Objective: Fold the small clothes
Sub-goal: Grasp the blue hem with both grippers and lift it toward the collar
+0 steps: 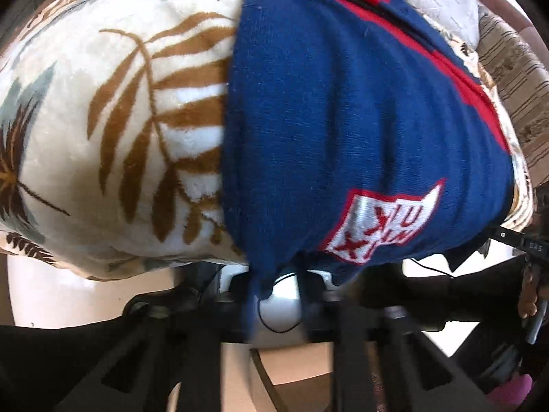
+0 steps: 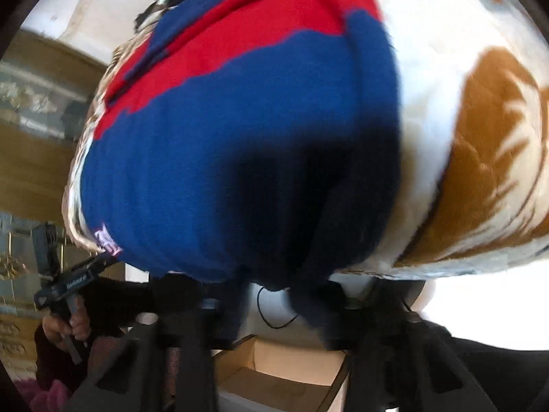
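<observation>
On a fleece blanket (image 1: 113,130) printed with brown and grey leaves lies a small knitted sweater (image 1: 343,130), navy blue with a red band along its far side. In the left wrist view it fills the frame from the centre out to 3 o'clock, with the blanket spread from 9 to 11 o'clock. A white patch (image 1: 381,223) edged in red, with red letters, sits on the sweater toward 4 o'clock, close to the near hem.

The left tool (image 1: 274,295) is at 6 o'clock in its own view, fingers drawn narrow and pinching a tuck of the navy hem, which bunches and hangs between them. The right tool (image 2: 271,304) stands the same way at 6 o'clock in the right wrist view, its fingers pulled close with the dark, shadowed near edge of the sweater gathered between them; that picture is blurred, so the exact contact is hard to read.

In the right wrist view the red band runs from 12 toward 9 o'clock, and the blanket shows at 3 o'clock. At 8 o'clock there, a hand (image 2: 65,329) grips the handle of the left tool. In the left wrist view a dark sleeve (image 1: 429,292) reaches in at 4 o'clock. An open cardboard box (image 2: 274,374) sits below the tools at 6 o'clock.
</observation>
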`<state>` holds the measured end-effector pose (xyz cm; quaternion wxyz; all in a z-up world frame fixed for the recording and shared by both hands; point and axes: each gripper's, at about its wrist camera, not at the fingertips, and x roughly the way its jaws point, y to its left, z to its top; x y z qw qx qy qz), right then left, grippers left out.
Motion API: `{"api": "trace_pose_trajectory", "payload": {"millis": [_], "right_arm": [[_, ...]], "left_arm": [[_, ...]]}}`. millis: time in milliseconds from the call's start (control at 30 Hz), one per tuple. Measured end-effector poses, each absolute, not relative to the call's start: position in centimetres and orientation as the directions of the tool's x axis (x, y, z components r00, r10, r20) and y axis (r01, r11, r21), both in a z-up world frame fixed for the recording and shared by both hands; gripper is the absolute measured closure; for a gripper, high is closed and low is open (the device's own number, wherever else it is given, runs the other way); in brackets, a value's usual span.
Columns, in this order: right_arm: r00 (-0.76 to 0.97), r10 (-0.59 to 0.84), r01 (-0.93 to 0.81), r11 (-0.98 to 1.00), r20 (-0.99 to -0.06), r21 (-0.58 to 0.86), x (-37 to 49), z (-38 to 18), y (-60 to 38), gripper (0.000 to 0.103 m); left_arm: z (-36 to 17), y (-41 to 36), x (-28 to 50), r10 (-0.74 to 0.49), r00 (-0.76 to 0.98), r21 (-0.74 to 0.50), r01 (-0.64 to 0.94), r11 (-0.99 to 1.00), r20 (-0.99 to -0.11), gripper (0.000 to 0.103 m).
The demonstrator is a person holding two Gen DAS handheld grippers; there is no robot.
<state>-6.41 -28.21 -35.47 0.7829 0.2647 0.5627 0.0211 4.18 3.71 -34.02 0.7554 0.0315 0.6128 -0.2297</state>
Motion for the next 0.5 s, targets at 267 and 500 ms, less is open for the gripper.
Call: {"api": "trace_pose_trajectory", "payload": {"millis": [267,500], "right_arm": [[0.419,0.350,0.241,0.847,-0.838,0.474,-7.5,-33.4,-29.1,0.086],[0.346,0.374,0.312,0.819,-0.861,0.481,-6.4,-36.2,-29.0,0.069]], "left_arm": [[-32.4,4.8,3.7,-0.378,0.160,-0.292,0.394,0.871,-0.912,0.097],[-34.7,5.0,4.1,-0.321,0.095,-0.278,0.308,0.910,-0.942,0.045]]}}
